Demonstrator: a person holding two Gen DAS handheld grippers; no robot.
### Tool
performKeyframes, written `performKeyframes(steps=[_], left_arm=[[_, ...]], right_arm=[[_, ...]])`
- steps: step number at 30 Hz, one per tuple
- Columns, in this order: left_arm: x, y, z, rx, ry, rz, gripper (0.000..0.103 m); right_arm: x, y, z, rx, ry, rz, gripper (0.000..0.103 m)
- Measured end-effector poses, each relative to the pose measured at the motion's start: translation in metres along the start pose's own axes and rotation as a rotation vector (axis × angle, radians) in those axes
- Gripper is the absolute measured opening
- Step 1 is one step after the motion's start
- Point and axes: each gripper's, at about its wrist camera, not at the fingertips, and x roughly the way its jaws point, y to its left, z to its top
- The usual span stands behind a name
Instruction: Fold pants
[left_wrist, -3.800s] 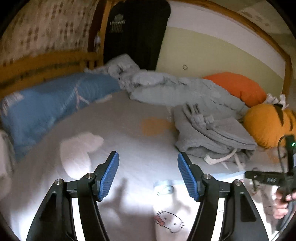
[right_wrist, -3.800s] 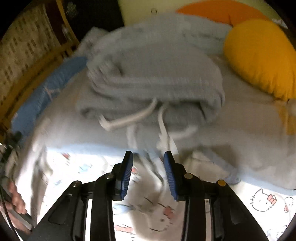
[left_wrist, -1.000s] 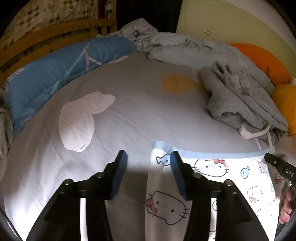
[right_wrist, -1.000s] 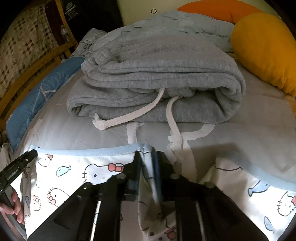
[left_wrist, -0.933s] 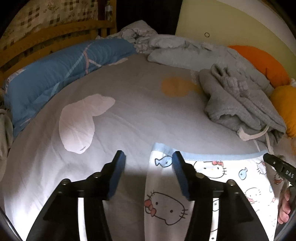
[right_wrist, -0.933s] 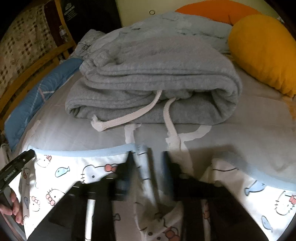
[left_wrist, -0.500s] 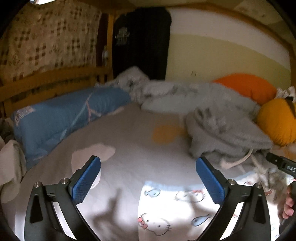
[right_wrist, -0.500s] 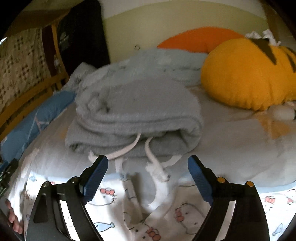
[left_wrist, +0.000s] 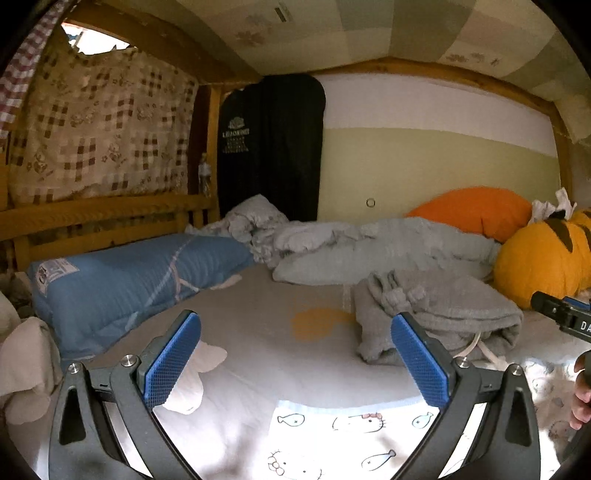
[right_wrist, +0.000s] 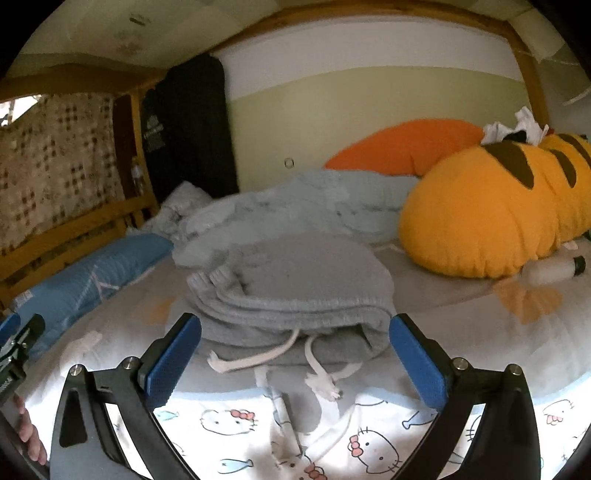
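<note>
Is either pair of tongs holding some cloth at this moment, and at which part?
Nothing is held. The left tongs and right tongs stand wide open above the white cartoon-print pants.

On the bed (left_wrist: 258, 354), the cartoon-print pants (right_wrist: 369, 446) lay nearest the cameras, the folded sweatpants (right_wrist: 295, 288) just behind them, a rumpled blanket (left_wrist: 369, 251) farther back, a rolled quilt (left_wrist: 122, 280) along the left rail and a tiger plush (right_wrist: 491, 210) to the right.
</note>
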Motion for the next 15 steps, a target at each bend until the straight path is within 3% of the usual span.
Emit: performKeyframes(steps=[6,11,15], left_arm=[[-0.009,0.006,0.004,-0.044,-0.043,-0.027,0.102],[-0.006,0.000,0.002,0.006,-0.031,0.001,0.102],[-0.013,-0.004,0.003,0.018,-0.075,0.005,0.102]], right_arm=[[-0.013,0.003,0.006,-0.018,-0.050,-0.023,0.102],[-0.020,0.003,0.008,-0.020,-0.063,-0.032,0.102],[-0.020,0.002,0.008,-0.018,-0.072,-0.033,0.102]])
